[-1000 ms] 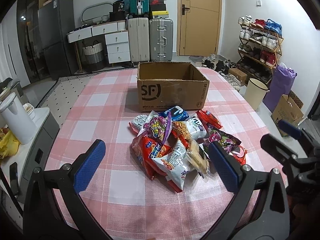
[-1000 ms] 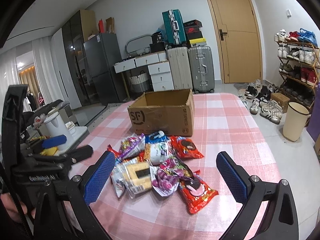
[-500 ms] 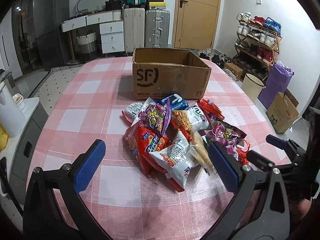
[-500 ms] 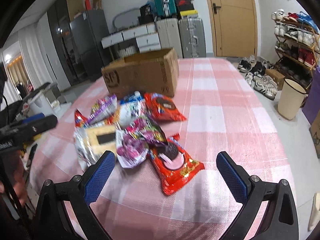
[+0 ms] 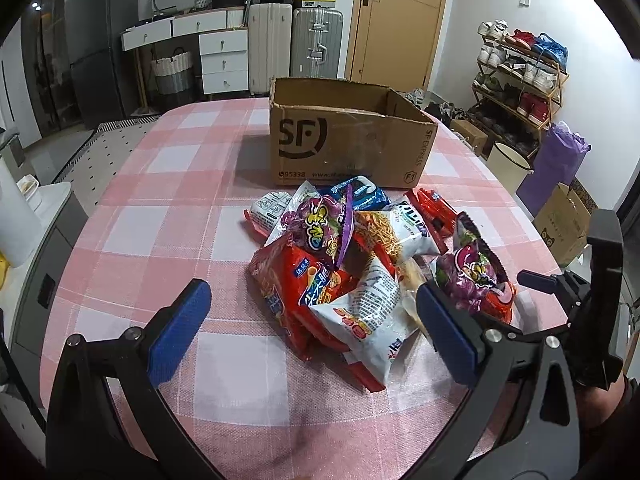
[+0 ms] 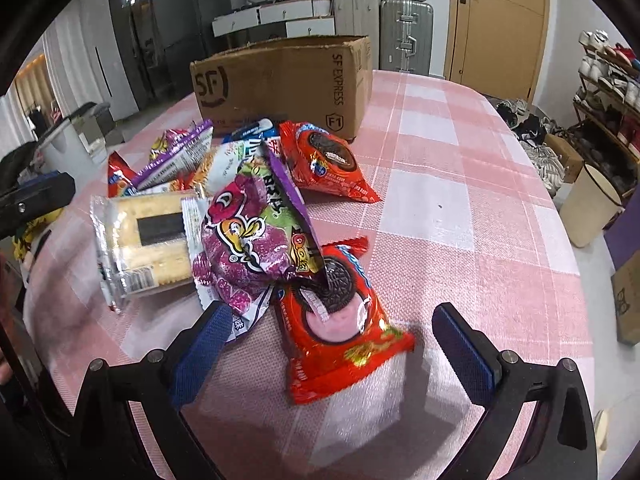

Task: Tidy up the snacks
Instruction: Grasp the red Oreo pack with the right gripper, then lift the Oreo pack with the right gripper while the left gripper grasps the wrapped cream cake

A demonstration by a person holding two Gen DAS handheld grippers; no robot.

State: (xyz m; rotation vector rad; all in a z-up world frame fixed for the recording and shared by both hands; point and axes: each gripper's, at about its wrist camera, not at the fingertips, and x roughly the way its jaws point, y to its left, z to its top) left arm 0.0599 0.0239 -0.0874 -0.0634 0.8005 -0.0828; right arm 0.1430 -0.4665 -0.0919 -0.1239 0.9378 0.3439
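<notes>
both my grippers have dropped closer to the snack pile (image 5: 352, 264) since a second ago. my right gripper (image 6: 326, 338) gapes wide around the red cookie pack (image 6: 340, 336), holding nothing. my left gripper (image 5: 316, 320) is spread wide, empty. the cardboard box (image 5: 348, 140) sits beyond the pile, toward the table's (image 5: 160, 184) far edge.

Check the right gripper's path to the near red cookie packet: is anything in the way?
Nothing visible blocks it. The right gripper is open around the red cookie packet; only the purple candy bag overlaps the packet's far end.
</notes>
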